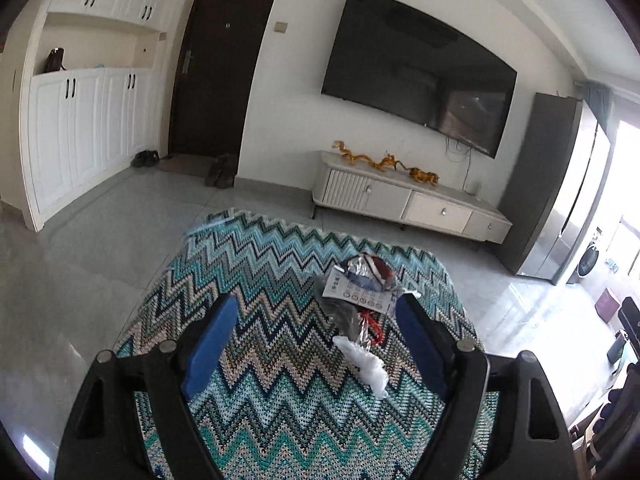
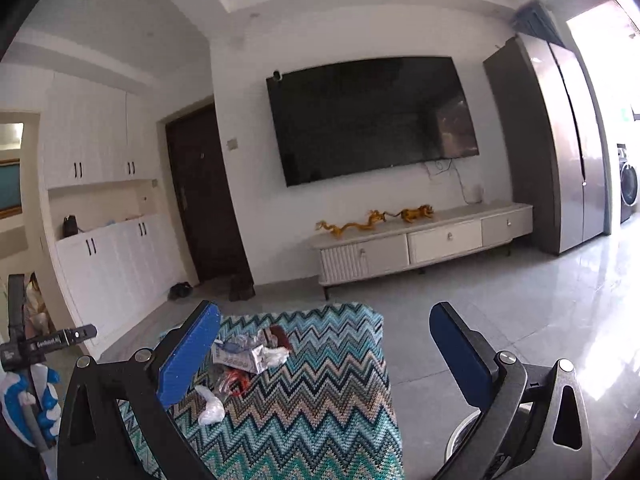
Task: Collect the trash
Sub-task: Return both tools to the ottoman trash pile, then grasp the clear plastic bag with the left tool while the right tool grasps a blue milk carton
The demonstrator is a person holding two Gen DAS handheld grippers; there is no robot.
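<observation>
A heap of trash [image 1: 362, 294] lies on a table covered with a zigzag cloth [image 1: 280, 400]: foil and printed wrappers, a dark plastic bag, something red, and a crumpled white plastic piece [image 1: 366, 362]. My left gripper [image 1: 320, 344] is open above the cloth, and the trash lies between its blue fingers, nearer the right one [image 1: 420, 344]. My right gripper [image 2: 324, 356] is open and empty above the table's right edge. The trash [image 2: 250, 354] lies just beside its left finger [image 2: 188, 356], with the white piece [image 2: 210, 406] nearest.
A round bin rim [image 2: 460, 440] shows below the right gripper, beside the table. A TV cabinet [image 2: 420, 242] with golden figures stands under a wall TV. White cupboards [image 1: 80, 120], a dark door and a tall fridge [image 2: 568, 152] line the room. The left gripper's handle [image 2: 24, 348] shows at far left.
</observation>
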